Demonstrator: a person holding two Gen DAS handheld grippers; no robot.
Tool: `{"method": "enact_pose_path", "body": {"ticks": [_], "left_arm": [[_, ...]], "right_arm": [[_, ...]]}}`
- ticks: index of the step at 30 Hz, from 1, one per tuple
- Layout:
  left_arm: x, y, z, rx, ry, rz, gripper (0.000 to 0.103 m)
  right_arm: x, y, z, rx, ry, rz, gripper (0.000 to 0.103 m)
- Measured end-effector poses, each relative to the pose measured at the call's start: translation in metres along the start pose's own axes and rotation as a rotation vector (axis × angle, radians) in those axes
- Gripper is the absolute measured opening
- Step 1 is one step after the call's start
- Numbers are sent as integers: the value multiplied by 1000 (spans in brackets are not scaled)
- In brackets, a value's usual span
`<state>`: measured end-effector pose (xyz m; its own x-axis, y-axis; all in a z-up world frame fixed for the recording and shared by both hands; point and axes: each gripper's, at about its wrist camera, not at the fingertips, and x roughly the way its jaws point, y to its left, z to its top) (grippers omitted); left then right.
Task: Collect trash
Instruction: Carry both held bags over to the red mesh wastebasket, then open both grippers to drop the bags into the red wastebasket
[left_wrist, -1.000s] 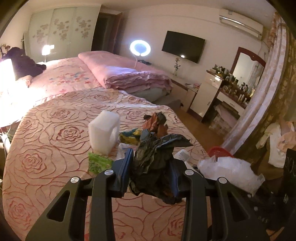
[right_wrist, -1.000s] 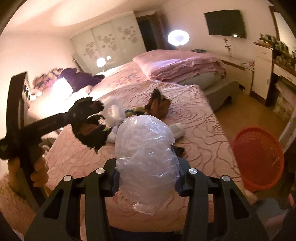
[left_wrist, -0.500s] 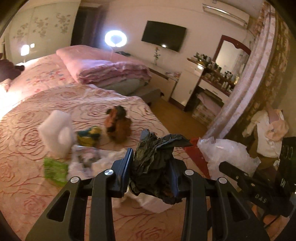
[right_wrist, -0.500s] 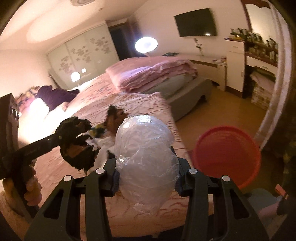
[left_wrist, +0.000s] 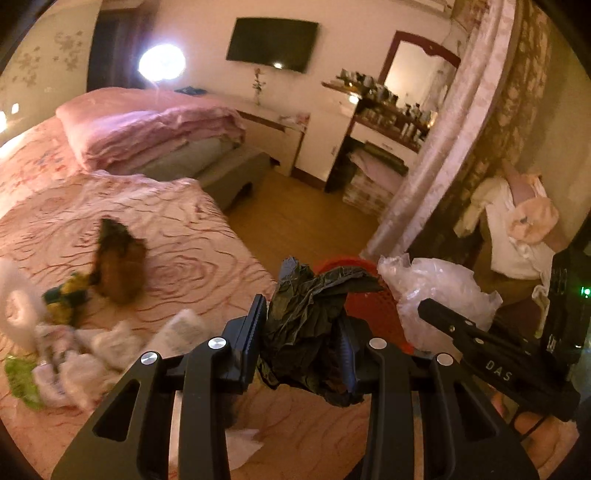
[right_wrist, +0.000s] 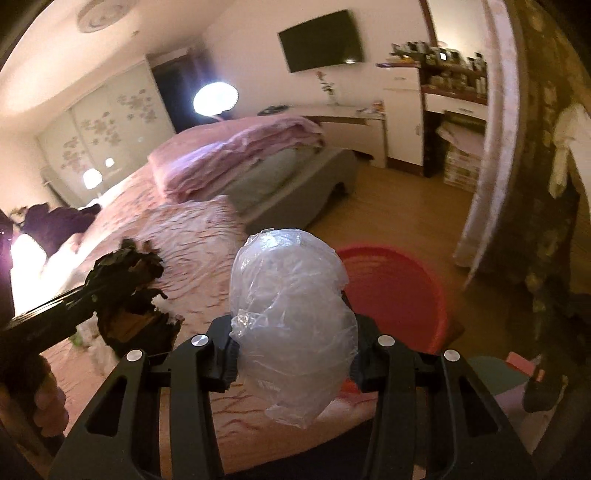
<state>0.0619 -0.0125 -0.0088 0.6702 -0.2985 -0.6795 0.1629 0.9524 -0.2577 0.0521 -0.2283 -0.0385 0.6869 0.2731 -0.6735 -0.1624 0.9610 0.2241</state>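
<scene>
Left wrist view: we are clenching a crumpled dark bag (left_wrist: 310, 325) in our left gripper (left_wrist: 303, 332) at the bed's edge (left_wrist: 255, 258), while our right gripper (right_wrist: 291, 354) is gripping clear plastic (right_wrist: 291, 306) before the red basket (right_wrist: 399, 291) on open floor (right_wrist: 399, 218).

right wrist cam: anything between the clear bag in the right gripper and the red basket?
Nothing: the clear plastic bag overlaps the red basket directly in the right wrist view, only wooden floor around it.

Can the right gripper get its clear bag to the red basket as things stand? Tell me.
Probably yes. The right gripper, shut on the clear plastic bag, faces the red basket on the floor past the bed; nothing visible blocks it.
</scene>
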Motion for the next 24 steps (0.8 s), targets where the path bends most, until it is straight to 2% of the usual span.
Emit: {"method": "enact_pose_path", "body": {"ticks": [6, 13, 16, 19, 21, 24], "left_arm": [[41, -20, 5, 13, 61, -23, 33], [90, -39, 7, 35, 143, -38, 34], [108, -45, 7, 44, 171, -40, 37], [123, -49, 6, 52, 202, -46, 44], [128, -50, 7, 63, 207, -48, 57], [129, -52, 9, 77, 200, -45, 70]], "right_arm": [[26, -30, -1, 43, 49, -51, 45], [57, -53, -2, 100, 125, -64, 46], [68, -62, -3, 118, 147, -70, 51], [76, -71, -2, 135, 154, -83, 57], [78, -75, -1, 148, 154, -83, 65], [79, -81, -1, 169, 148, -70, 73]]}}
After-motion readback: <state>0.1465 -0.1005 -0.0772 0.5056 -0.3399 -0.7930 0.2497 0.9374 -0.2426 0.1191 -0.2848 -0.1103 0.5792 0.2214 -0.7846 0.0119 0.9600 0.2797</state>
